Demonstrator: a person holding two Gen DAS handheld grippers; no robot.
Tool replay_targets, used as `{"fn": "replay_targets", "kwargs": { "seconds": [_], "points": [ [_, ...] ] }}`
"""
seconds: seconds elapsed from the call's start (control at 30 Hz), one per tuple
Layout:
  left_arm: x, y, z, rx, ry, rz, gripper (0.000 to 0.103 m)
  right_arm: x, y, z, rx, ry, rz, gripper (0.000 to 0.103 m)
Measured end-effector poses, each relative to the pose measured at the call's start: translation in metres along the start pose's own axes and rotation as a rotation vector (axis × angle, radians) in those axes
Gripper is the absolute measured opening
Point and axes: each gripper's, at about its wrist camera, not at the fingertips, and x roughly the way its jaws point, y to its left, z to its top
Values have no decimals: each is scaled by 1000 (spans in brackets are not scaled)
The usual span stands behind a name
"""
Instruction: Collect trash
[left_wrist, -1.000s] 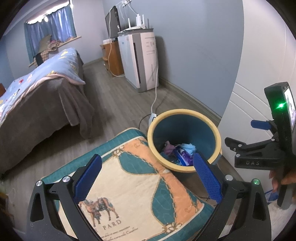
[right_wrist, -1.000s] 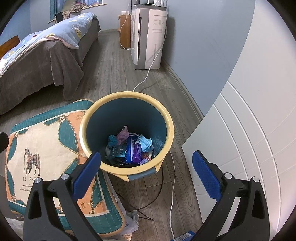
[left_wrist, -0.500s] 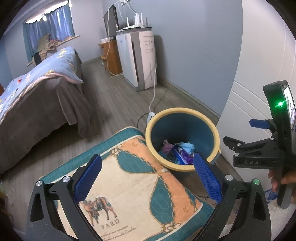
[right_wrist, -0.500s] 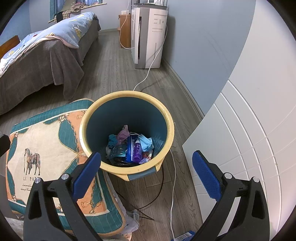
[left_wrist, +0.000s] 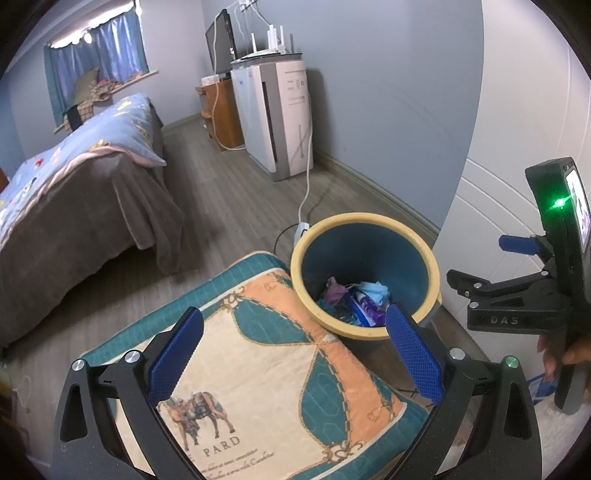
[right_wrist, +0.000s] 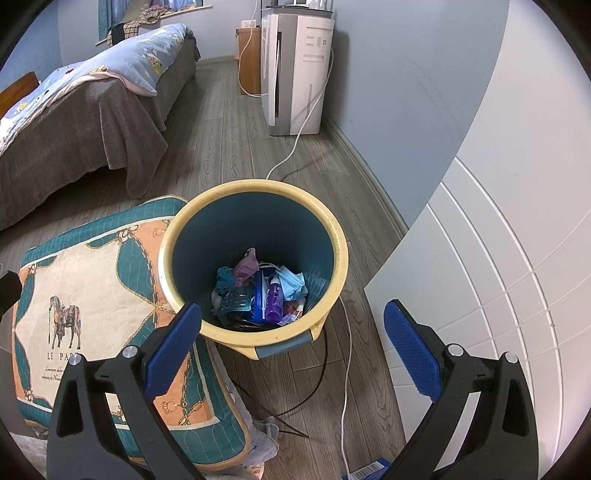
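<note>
With both tools wide and empty, right tool could snag the cord at 4 o'clock of bin.

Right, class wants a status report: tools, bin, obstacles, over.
Left tool open, empty. Right tool open, empty. Bin upright, trash inside. Cushion against bin; cables on floor.
</note>
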Motion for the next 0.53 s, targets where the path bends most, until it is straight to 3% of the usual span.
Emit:
{"fn": "replay_targets", "kwargs": {
  "seconds": [0.37, 0.53],
  "points": [
    [2, 4, -2, -1, 20, -21, 98, 0, 1, -1, 13, 7, -1, 97],
    [-2, 6, -3, -11, 24, 6, 98, 1, 0, -2, 65, 40, -6, 97]
  ]
}}
